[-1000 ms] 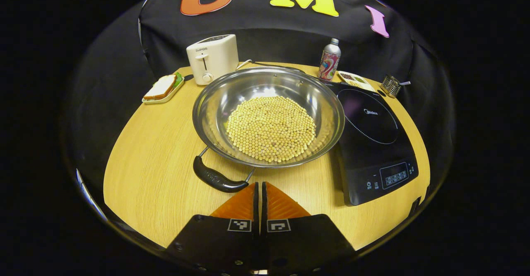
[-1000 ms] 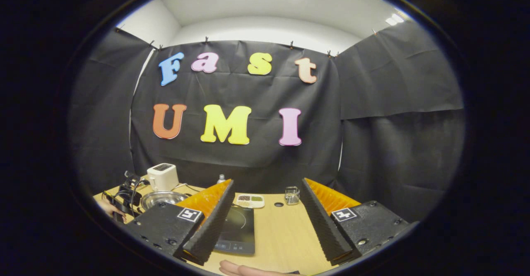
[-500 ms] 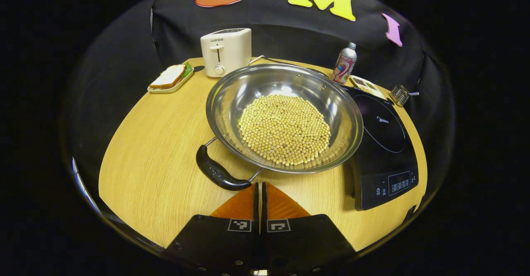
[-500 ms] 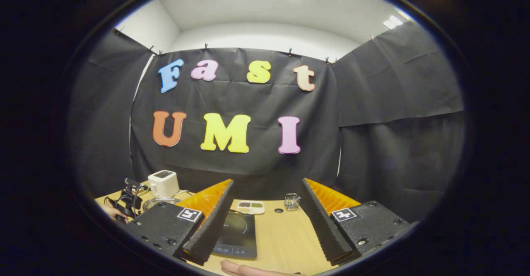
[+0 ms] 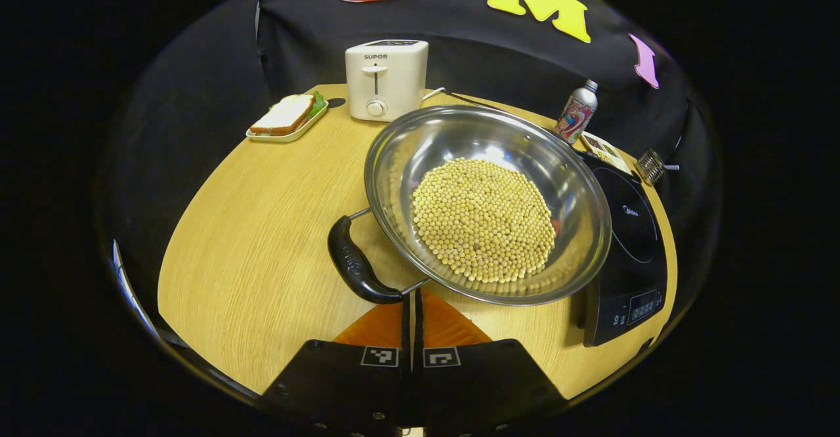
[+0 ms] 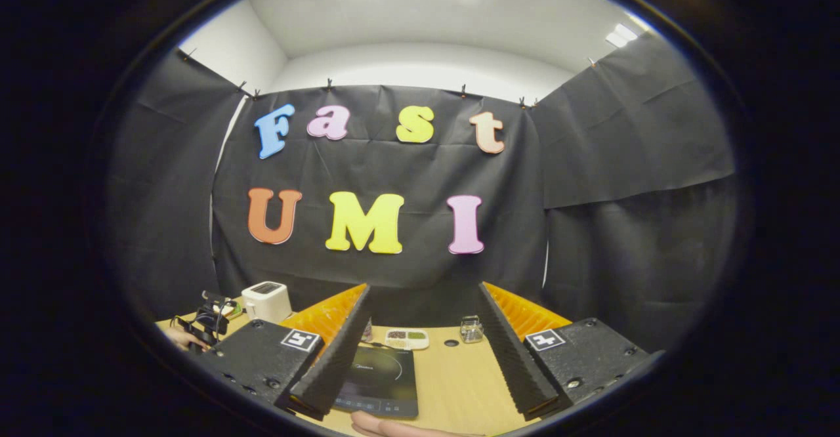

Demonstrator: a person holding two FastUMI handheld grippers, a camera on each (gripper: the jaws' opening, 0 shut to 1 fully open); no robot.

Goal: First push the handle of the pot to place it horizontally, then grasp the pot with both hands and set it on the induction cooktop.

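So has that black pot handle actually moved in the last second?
Yes. The black handle has swung clockwise as seen from above, now lying steeper against the table's wood grain, with the shut left gripper at its near end.

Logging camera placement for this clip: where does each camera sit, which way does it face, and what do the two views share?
Left gripper view: rides the left gripper, looking down across the table at the pot and its handle; its closed fingers show.
Right gripper view: rides the right gripper, held level and facing the booth wall; its spread fingers show, with a hand below.
Shared: toaster, induction cooktop.
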